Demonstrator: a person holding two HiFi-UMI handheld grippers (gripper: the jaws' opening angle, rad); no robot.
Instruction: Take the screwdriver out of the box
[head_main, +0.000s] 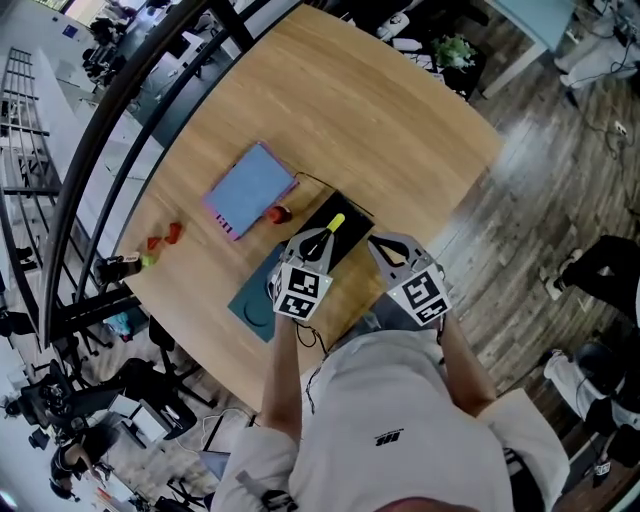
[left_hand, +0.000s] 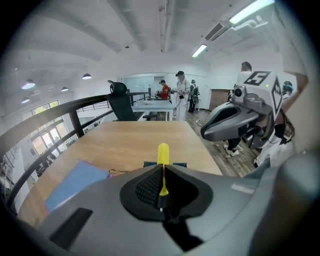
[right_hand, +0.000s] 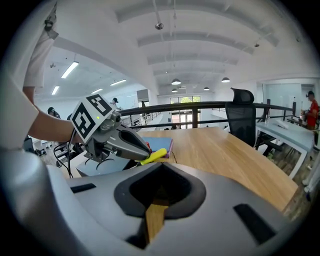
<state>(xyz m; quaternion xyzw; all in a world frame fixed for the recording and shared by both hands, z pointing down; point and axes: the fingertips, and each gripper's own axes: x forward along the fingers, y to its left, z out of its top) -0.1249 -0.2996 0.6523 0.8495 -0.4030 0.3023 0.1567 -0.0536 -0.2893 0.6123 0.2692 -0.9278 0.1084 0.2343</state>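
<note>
A screwdriver with a yellow handle is clamped between the jaws of my left gripper, handle pointing away from me. In the left gripper view its thin shaft sits between the pads and the screwdriver's handle sticks out past the tips. It hangs over the open black box near the table's front edge. My right gripper hovers just to the right of the box, shut with nothing in it. The right gripper view shows the left gripper and the screwdriver off the table.
A blue notebook lies beyond the box, with a small red object beside it. A teal lid or mat lies left of the box. Small red bits sit near the table's left edge. A railing runs along the left.
</note>
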